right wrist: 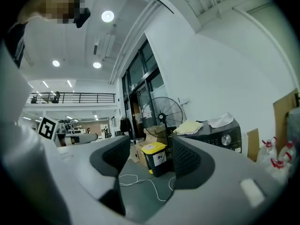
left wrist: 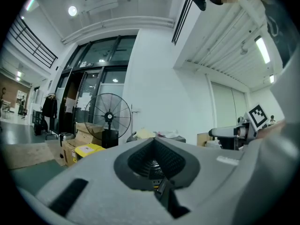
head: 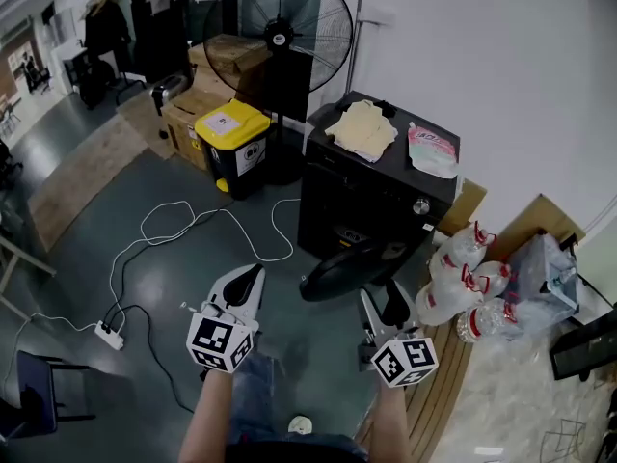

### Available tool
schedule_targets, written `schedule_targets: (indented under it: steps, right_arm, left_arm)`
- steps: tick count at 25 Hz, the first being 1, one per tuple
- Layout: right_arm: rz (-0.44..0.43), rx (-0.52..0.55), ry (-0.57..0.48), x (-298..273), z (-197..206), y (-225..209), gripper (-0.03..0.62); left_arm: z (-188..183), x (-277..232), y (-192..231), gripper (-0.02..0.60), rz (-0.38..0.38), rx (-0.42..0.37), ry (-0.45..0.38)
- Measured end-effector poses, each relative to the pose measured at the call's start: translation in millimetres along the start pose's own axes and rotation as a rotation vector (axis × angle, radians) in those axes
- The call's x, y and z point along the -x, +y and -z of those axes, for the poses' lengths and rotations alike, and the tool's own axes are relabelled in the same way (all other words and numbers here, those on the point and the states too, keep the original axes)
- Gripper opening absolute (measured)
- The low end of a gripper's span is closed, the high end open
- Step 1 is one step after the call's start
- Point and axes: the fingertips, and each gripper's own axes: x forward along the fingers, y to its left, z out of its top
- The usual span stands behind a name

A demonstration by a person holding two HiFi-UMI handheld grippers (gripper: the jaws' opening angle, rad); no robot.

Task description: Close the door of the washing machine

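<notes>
One left tool (head: pixel 250 276), one right tool (head: pixel 383 304), one open door (head: pixel 345 271)

Washing machine (head: pixel 371 196): black, boxy front-loader, standing upright on the grey floor (head: pixel 193 287), its back sitting close to the white wall (head: pixel 501 75). A silver knob (head: pixel 421 206) is showing at the upper right corner of its front face. In the right gripper view the same machine (right wrist: pixel 213 136) is showing at the right, seen from its front corner.

Door (head: pixel 349 269): round, dark porthole type, hanging wide open. It is swinging out clear of the front face, low on the machine, its glossy disc tilting out over the floor. Which side is carrying the hinge cannot be told.
</notes>
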Motion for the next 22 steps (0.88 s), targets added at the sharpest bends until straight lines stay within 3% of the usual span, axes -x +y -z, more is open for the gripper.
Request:
schedule_targets:
  steps: [7,13,16,22]
  right_arm:
    - [0.144,0.028,-0.002,-141.7,40.0,-40.7,0.273]
    - [0.309,-0.025,0.032,-262.4,52.9,-71.6,0.273]
    - [0.383,-0.036,0.016,-294.0,49.3,-83.8,0.273]
    - [0.536,-0.057,0.024,-313.8,44.0,-102.3,0.273]
  left_arm:
    - [18.5,-123.1,131.7,0.000,0.098,-0.004,-0.006]
    - [15.9,-230.4,245.9,0.000,0.212,-0.016,0.074]
    - [8.9,-274.6,274.9,0.000,0.276,-0.029,0.081]
    - [3.6,-347.1,293.0,0.000,0.392,-0.017,0.107]
